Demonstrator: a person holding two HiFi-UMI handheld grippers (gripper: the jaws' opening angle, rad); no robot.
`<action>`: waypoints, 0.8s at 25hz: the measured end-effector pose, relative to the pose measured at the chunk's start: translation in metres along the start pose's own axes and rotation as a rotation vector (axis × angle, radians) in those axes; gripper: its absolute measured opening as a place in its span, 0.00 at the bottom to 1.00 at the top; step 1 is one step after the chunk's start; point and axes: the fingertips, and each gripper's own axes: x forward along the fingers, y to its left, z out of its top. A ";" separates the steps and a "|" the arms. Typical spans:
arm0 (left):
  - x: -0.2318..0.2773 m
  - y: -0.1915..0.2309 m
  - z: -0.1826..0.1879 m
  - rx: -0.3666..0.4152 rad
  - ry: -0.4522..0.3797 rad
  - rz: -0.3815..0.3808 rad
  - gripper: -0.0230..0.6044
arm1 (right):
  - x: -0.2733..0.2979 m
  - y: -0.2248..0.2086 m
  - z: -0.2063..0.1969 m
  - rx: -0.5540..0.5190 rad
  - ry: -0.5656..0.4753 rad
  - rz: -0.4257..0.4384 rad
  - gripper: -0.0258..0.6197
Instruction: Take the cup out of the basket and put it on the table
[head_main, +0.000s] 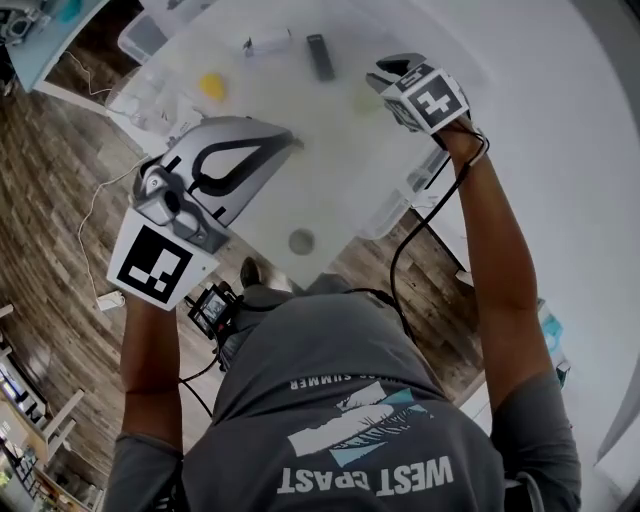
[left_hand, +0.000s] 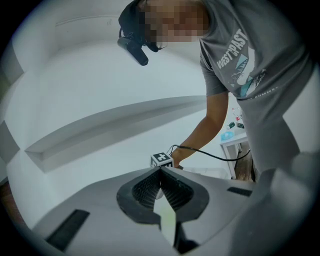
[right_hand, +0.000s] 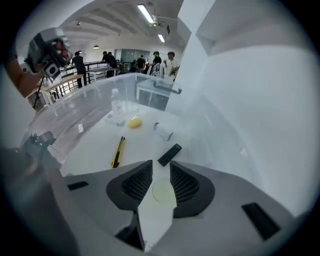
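Note:
A clear cup (right_hand: 119, 107) stands far off in the right gripper view, inside the clear plastic basket (right_hand: 95, 87) at the table's far end. In the head view that basket (head_main: 150, 95) lies at the upper left, and I cannot pick out the cup there. My right gripper (right_hand: 160, 164) (head_main: 385, 75) hangs open over the white table (head_main: 300, 180), tilted downward. Nothing is between its pads; a pale round disc (right_hand: 162, 191) lies on the table under the gap. My left gripper (left_hand: 160, 170) (head_main: 288, 140) is shut and empty, held level above the table's near left part.
On the table lie a black remote (right_hand: 170, 154) (head_main: 320, 57), a yellow utility knife (right_hand: 118, 151), a small yellow object (right_hand: 134, 122) (head_main: 212, 85) and a white object (right_hand: 163, 131) (head_main: 268, 42). A grey round fitting (head_main: 301, 240) sits near the front edge. Another clear bin (head_main: 400, 205) sits at the right edge.

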 end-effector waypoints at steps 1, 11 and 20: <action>0.000 0.001 -0.003 -0.005 0.006 0.007 0.05 | 0.015 -0.002 -0.006 0.004 0.044 0.028 0.23; -0.006 0.007 -0.018 -0.050 0.051 0.074 0.05 | 0.121 0.016 -0.079 0.043 0.401 0.236 0.23; -0.014 0.007 -0.028 -0.061 0.069 0.104 0.05 | 0.142 0.028 -0.111 -0.055 0.528 0.274 0.09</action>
